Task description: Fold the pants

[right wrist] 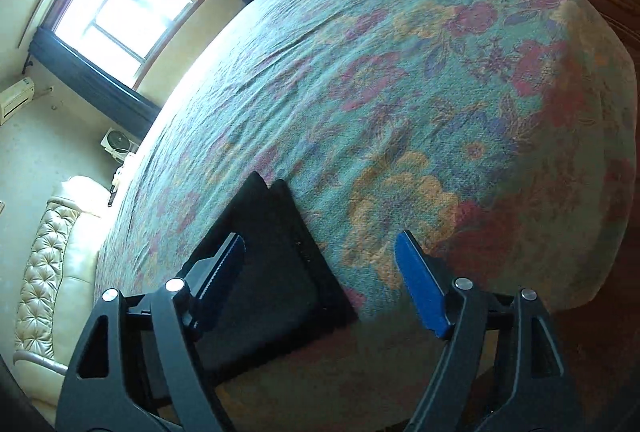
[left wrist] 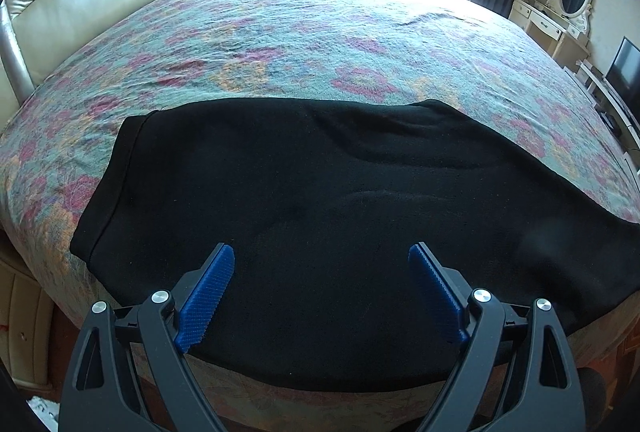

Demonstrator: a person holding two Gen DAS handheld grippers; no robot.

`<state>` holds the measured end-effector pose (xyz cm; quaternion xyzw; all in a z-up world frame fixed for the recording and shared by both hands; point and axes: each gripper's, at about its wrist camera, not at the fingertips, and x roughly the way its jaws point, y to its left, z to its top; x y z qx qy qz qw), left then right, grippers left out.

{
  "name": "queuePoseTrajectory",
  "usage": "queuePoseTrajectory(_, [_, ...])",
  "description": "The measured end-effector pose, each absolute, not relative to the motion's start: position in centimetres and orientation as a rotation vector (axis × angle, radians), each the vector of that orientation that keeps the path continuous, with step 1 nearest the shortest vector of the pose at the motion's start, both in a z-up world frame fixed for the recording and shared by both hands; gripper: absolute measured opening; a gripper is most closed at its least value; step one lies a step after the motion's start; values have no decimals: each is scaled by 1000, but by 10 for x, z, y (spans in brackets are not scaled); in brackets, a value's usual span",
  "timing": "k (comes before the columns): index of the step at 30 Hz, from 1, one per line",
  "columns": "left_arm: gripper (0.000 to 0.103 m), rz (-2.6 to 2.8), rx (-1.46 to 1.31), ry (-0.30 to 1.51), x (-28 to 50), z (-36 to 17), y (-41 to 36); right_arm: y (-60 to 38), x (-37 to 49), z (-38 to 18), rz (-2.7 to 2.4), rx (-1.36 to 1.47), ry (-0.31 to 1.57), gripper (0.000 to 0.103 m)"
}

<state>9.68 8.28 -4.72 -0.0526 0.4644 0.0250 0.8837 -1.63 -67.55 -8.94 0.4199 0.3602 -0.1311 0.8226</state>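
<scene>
A bed (left wrist: 280, 31) with a floral cover is stretching away ahead of both claws. The black pants (left wrist: 320, 183) are lying folded along its near edge, directly under and ahead of the left gripper (left wrist: 321, 258), reaching past it on both sides. That claw is hanging wide, nothing between its blue pads (left wrist: 206, 300). The right gripper (right wrist: 320, 252) is also standing wide and gripping nothing, the pants' end (right wrist: 272, 264) lying below its left finger.
</scene>
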Motion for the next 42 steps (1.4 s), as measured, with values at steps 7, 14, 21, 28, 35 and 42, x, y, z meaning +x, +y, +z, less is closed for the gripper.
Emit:
queuePoseTrajectory(7, [88,47,-103,978,95,-48,79,-663,-9,-103,-159,926,802,88])
queuePoseTrajectory(14, [88,44,-127,989,94,-50,83,-681,-27,-109,-111,1092,713,88])
queuePoseTrajectory(21, [88,52,-152,978,92,-50,89,-695,-35,-115,-82,1154,686,88])
queuePoseTrajectory(28, [88,48,-160,982,90,-55,89,-703,-17,-105,-14,1109,634,88])
queuePoseTrajectory(35, [88,40,-173,971,89,-55,92,-706,37,-114,111,1078,782,88])
queuePoseTrajectory(42, [88,32,-179,961,87,-56,92,-704,54,-113,256,1071,875,88])
